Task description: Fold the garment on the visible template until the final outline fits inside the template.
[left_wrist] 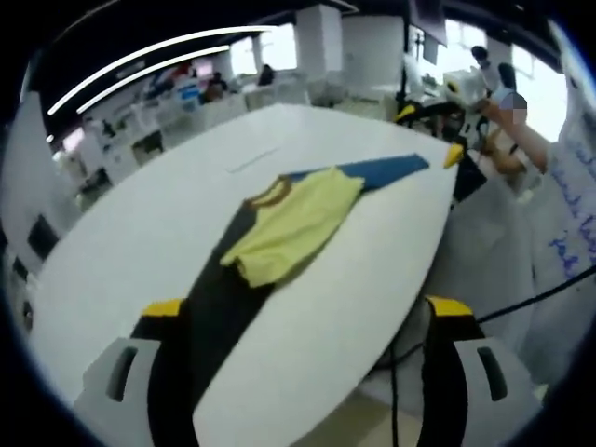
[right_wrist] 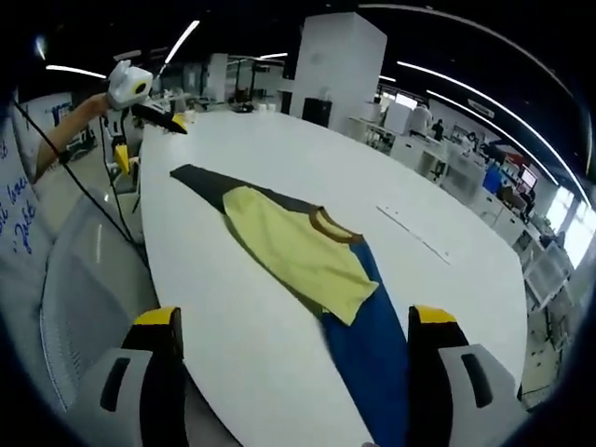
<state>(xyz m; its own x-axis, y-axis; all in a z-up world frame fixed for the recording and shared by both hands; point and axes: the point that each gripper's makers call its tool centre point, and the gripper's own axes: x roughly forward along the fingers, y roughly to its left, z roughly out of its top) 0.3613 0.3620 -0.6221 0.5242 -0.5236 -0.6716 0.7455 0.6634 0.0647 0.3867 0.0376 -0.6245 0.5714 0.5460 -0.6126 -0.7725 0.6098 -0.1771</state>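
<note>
Yellow garment with a brown collar, lying flat on a long strip template: the strip is dark at one end and blue at the other, and extends past the garment at both ends. In the right gripper view, the garment lies across the strip's middle, with the blue part nearer the camera and the dark part farther off. Template and garment rest near one edge of a large white surface. Left gripper: jaws spread, empty, well apart from the garment. Right gripper: jaws likewise spread, holding nothing. The left gripper also appears beyond the far end of the surface, held by a hand. An open office lies behind.
</note>
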